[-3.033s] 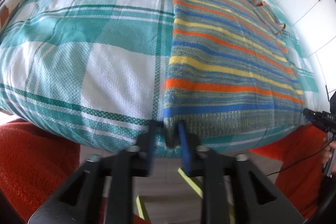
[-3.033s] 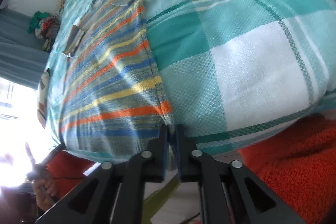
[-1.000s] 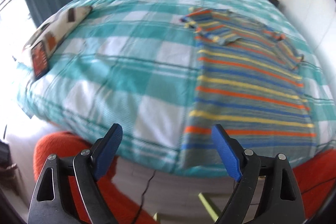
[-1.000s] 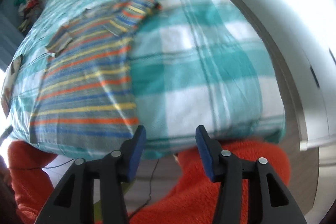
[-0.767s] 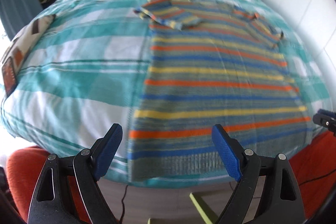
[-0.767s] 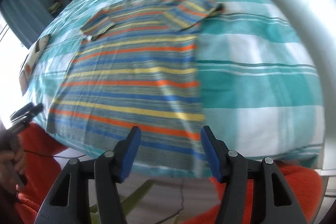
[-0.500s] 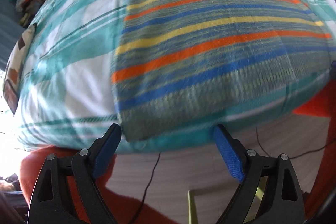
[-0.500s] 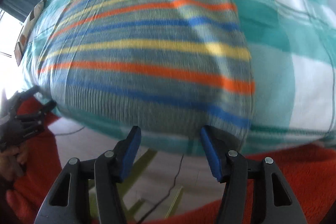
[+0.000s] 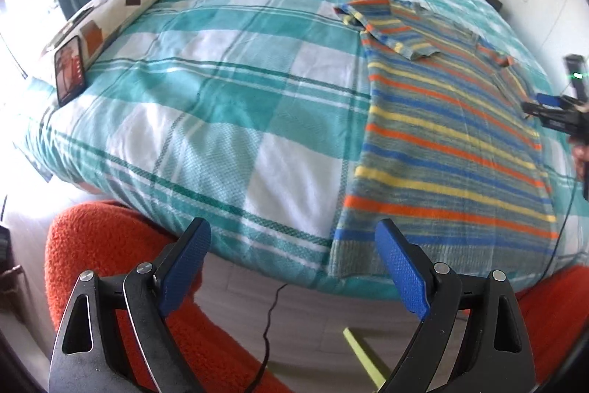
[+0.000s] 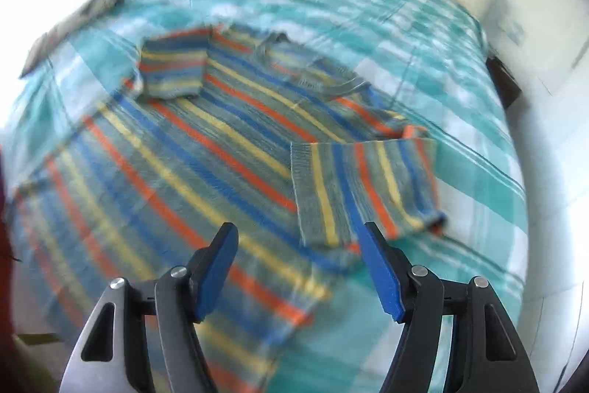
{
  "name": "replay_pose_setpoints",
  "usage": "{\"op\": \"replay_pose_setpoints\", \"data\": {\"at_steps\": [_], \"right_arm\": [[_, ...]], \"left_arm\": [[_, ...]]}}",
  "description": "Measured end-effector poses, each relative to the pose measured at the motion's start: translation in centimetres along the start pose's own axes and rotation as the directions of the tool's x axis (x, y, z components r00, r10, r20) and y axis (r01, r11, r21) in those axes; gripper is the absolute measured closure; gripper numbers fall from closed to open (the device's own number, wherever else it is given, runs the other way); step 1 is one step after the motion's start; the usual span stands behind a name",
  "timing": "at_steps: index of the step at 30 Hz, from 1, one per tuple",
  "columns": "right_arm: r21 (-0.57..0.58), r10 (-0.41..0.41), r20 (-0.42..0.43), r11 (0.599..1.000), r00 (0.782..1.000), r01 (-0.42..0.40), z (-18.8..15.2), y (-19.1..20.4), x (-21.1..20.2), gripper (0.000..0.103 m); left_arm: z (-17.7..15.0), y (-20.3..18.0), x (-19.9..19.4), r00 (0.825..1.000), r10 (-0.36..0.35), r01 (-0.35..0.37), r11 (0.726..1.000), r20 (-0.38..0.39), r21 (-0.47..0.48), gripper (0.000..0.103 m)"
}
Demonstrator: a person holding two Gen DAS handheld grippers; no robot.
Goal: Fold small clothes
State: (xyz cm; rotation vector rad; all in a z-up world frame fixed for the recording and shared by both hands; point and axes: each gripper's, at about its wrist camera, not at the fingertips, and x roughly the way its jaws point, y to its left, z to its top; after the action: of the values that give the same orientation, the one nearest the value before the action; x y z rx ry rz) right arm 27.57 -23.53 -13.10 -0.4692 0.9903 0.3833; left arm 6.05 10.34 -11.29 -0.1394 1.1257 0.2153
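Note:
A striped knit sweater (image 9: 445, 135) in blue, orange and yellow lies flat on the bed, both sleeves folded in over its body. My left gripper (image 9: 291, 267) hangs open past the bed's near edge, its right finger (image 9: 401, 275) by the sweater's hem corner, nothing between the jaws. My right gripper (image 10: 298, 271) hovers above the sweater (image 10: 191, 150), near the folded right sleeve (image 10: 368, 186). Its jaws are opening and hold nothing. In the left wrist view the right gripper (image 9: 552, 115) shows at the right edge.
The bed carries a teal and white checked cover (image 9: 221, 98). A phone (image 9: 68, 70) and a patterned pillow (image 9: 110, 10) lie at its left side. A person's orange fleece legs (image 9: 110, 267) are at the bed's foot. A cable (image 9: 272, 315) trails on the floor. A white wall (image 10: 552, 98) runs along the right.
Both grippers let go of the hem earlier and stand open. The right gripper has swung from the hem edge up over the sweater toward the right sleeve. The left swung right, then back left.

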Motion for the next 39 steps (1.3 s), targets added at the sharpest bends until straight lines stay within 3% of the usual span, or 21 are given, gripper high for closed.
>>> {"op": "replay_pose_setpoints", "data": {"at_steps": [2, 3, 4, 5, 8, 11, 14, 18, 22, 24, 26, 29, 32, 39], "right_arm": [[0.015, 0.001, -0.031, 1.000, 1.000, 0.000, 0.4, -0.2, 4.2, 0.042], [0.050, 0.012, -0.028, 0.999, 1.000, -0.011, 0.3, -0.7, 5.1, 0.051], [0.126, 0.026, -0.009, 0.992, 1.000, -0.025, 0.3, -2.0, 5.3, 0.080], [0.215, 0.024, 0.008, 0.976, 1.000, -0.025, 0.4, -3.6, 5.0, 0.097], [0.428, -0.045, 0.102, 0.904, 0.994, -0.003, -1.6, -10.0, 1.3, 0.100], [0.680, -0.120, 0.119, 0.733, 0.986, 0.007, -7.4, -19.6, -3.2, 0.099], [0.783, -0.149, 0.062, 0.621, 0.987, 0.045, -12.4, -25.3, -4.7, 0.099], [0.863, -0.093, 0.035, 0.506, 0.995, 0.017, -16.7, -27.9, -4.0, 0.100], [0.876, -0.077, -0.013, 0.479, 0.997, 0.049, -18.6, -27.8, -2.5, 0.100], [0.898, -0.058, -0.029, 0.436, 0.998, 0.052, -19.9, -27.4, -1.8, 0.100], [0.906, -0.059, -0.037, 0.420, 0.998, 0.059, -21.1, -27.0, -1.5, 0.100], [0.905, -0.080, -0.048, 0.419, 0.996, 0.077, -21.7, -26.8, -1.9, 0.100], [0.915, -0.088, -0.068, 0.392, 0.994, 0.097, -22.5, -26.1, -2.6, 0.100], [0.906, -0.092, -0.080, 0.408, 0.993, 0.111, -22.7, -26.0, -1.8, 0.099]], "left_arm": [[-0.3, 0.5, 0.5, 0.999, 0.029, -0.029, 1.000, -0.021, 0.004, 0.011], [-0.5, 0.6, 0.8, 0.998, 0.043, -0.043, 0.999, -0.037, 0.004, 0.011], [-0.8, 0.8, 1.0, 0.998, 0.050, -0.051, 0.999, -0.049, -0.001, 0.011], [-1.0, 1.1, 1.0, 0.997, 0.055, -0.056, 0.998, -0.057, -0.011, 0.011], [-1.4, 1.9, 1.0, 0.996, 0.050, -0.052, 0.998, -0.068, -0.041, 0.011], [-1.5, 1.7, 1.1, 0.996, 0.031, -0.035, 0.998, -0.079, -0.055, 0.011], [-1.3, 0.5, 1.9, 0.995, -0.001, -0.003, 0.999, -0.105, -0.042, 0.011], [-0.9, -1.7, 1.6, 0.994, -0.018, 0.019, 1.000, -0.104, 0.009, 0.011], [-0.9, -2.8, 0.8, 0.997, 0.003, 0.001, 0.999, -0.080, 0.053, 0.011], [-1.0, -2.6, 0.7, 0.997, 0.015, -0.010, 0.999, -0.080, 0.052, 0.011], [-1.1, -2.3, 0.7, 0.996, 0.017, -0.014, 0.999, -0.087, 0.037, 0.011], [-1.2, -1.9, 1.0, 0.995, 0.022, -0.020, 1.000, -0.101, 0.023, 0.011], [-1.3, -1.9, 1.1, 0.995, 0.025, -0.023, 0.999, -0.098, 0.025, 0.011], [-1.8, -2.3, 1.1, 0.995, 0.039, -0.033, 0.997, -0.093, 0.064, 0.011]]}}
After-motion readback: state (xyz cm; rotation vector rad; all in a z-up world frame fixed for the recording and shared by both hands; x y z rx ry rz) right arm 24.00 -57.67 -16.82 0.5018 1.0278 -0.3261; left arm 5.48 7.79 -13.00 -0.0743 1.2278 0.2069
